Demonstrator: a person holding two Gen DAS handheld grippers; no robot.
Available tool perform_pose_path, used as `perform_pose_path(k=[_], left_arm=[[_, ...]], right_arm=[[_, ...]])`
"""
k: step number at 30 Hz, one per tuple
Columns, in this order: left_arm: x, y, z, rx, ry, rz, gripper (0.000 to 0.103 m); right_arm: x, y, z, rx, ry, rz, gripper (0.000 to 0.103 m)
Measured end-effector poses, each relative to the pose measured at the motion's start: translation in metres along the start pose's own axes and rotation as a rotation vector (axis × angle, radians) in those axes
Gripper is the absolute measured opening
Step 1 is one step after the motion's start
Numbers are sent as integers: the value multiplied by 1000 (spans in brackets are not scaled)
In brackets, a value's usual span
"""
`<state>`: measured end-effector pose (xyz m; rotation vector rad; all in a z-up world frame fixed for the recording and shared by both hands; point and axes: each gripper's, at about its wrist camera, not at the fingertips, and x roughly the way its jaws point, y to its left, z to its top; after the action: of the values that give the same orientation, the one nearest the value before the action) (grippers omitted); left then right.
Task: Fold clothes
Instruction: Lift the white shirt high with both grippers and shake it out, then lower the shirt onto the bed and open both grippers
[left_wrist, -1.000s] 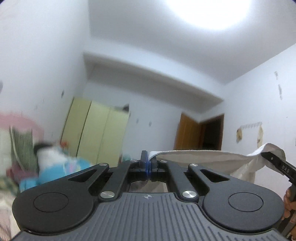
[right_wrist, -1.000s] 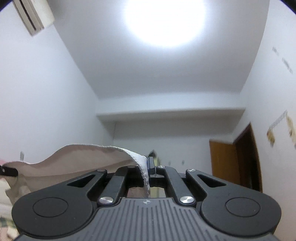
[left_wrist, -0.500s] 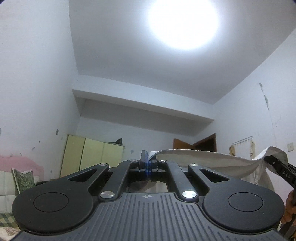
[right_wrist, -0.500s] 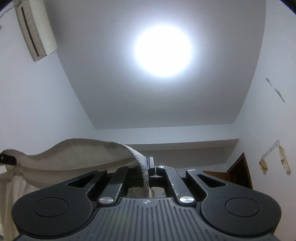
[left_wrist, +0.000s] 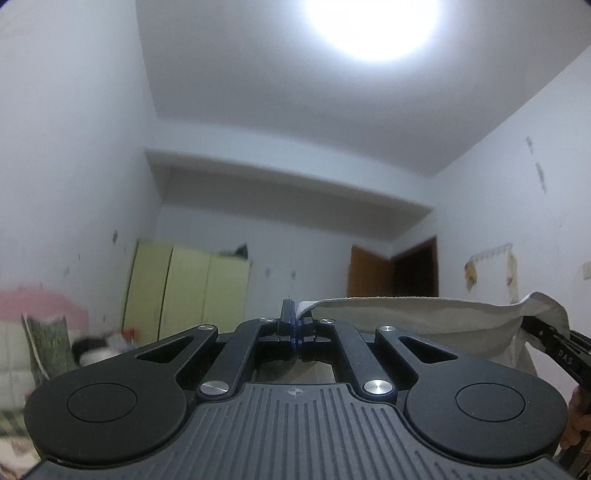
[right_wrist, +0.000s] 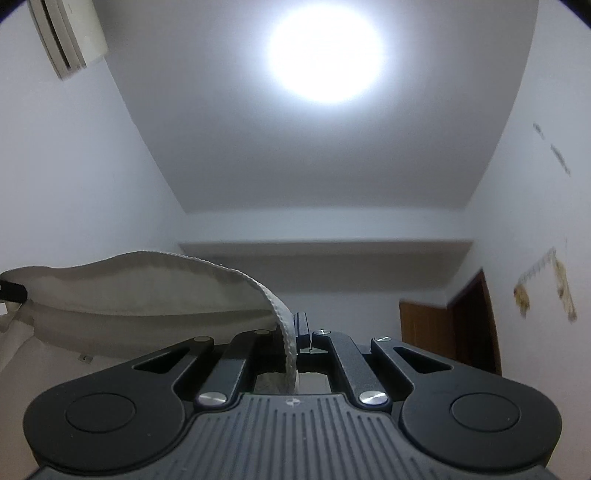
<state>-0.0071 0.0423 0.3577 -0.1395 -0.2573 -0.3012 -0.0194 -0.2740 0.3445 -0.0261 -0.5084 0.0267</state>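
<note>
A pale cream garment (left_wrist: 424, 319) is held up in the air, stretched between my two grippers. In the left wrist view my left gripper (left_wrist: 295, 321) is shut on one end of its edge, and the cloth runs right to the right gripper (left_wrist: 554, 343), seen from the side. In the right wrist view my right gripper (right_wrist: 297, 332) is shut on the garment's ribbed hem (right_wrist: 284, 325). From there the garment (right_wrist: 129, 288) sags leftward to the left gripper's tip (right_wrist: 11, 291). Both cameras point up toward the ceiling.
A bright ceiling lamp (right_wrist: 325, 55) glares overhead. Yellow-green wardrobe doors (left_wrist: 188, 291) and an open brown door (left_wrist: 395, 269) stand at the far wall. A pink headboard (left_wrist: 40, 306) and bedding lie at the left. An air conditioner (right_wrist: 66, 33) hangs high left. A person's hand (left_wrist: 578, 417) shows at the right edge.
Both grippers keep their hold on the garment. The left view tilted up to the ceiling and has dipped back, showing the wardrobe and bed again. The right view has tilted slightly lower.
</note>
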Motion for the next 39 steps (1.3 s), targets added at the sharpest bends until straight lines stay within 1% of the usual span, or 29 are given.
perform_pose_path(k=[3, 5, 6, 9, 11, 13, 16, 19, 22, 25, 26, 28, 30, 31, 32, 33, 34, 35, 36, 37, 38, 39], left_arm=[[42, 6, -32, -9, 67, 25, 0], [72, 12, -55, -1, 96, 52, 0], [90, 18, -69, -3, 119, 65, 0], [143, 38, -115, -5, 191, 104, 0], [175, 54, -148, -4, 244, 130, 0], [207, 69, -191, 0, 306, 159, 0], [250, 92, -259, 6, 406, 199, 0], [266, 107, -322, 9, 512, 216, 0], [282, 123, -386, 13, 619, 232, 0], [297, 138, -450, 17, 725, 248, 0], [303, 143, -471, 18, 761, 253, 0], [313, 153, -514, 21, 832, 263, 0], [312, 159, -513, -23, 841, 259, 1], [312, 162, -513, -45, 845, 257, 2], [311, 165, -513, -67, 849, 255, 5], [311, 168, -513, -89, 854, 253, 12], [311, 171, -512, -112, 858, 251, 15], [310, 174, -512, -134, 862, 248, 17], [310, 177, -512, -156, 866, 246, 22], [309, 180, -512, -178, 870, 244, 26], [309, 183, -511, -200, 873, 242, 35], [309, 186, -511, -222, 877, 239, 39]], right_arm=[[31, -2, -41, -3, 66, -8, 0], [57, 1, -76, -23, 101, -18, 0], [68, 4, -91, -31, 117, -23, 0], [113, 9, -150, -41, 184, -36, 0], [146, 12, -195, -40, 245, -43, 0], [176, 19, -247, -61, 308, -55, 0], [207, 29, -327, -92, 419, -59, 0], [225, 39, -416, -112, 562, -42, 0], [229, 48, -504, -143, 714, -14, 0], [224, 58, -567, -158, 831, 0, 0], [225, 52, -579, -162, 864, 0, 0], [228, 48, -614, -149, 943, 5, 0], [230, 38, -633, -113, 1016, 8, 1], [230, 35, -646, -94, 1060, 23, 2], [231, 32, -660, -75, 1105, 40, 4], [232, 30, -668, -68, 1137, 57, 4], [230, 30, -670, -72, 1135, 66, 7], [229, 31, -667, -74, 1136, 70, 17], [230, 30, -663, -69, 1150, 79, 28], [229, 29, -656, -57, 1160, 90, 52], [227, 27, -646, -41, 1147, 101, 63], [222, 25, -634, -34, 1119, 116, 64]])
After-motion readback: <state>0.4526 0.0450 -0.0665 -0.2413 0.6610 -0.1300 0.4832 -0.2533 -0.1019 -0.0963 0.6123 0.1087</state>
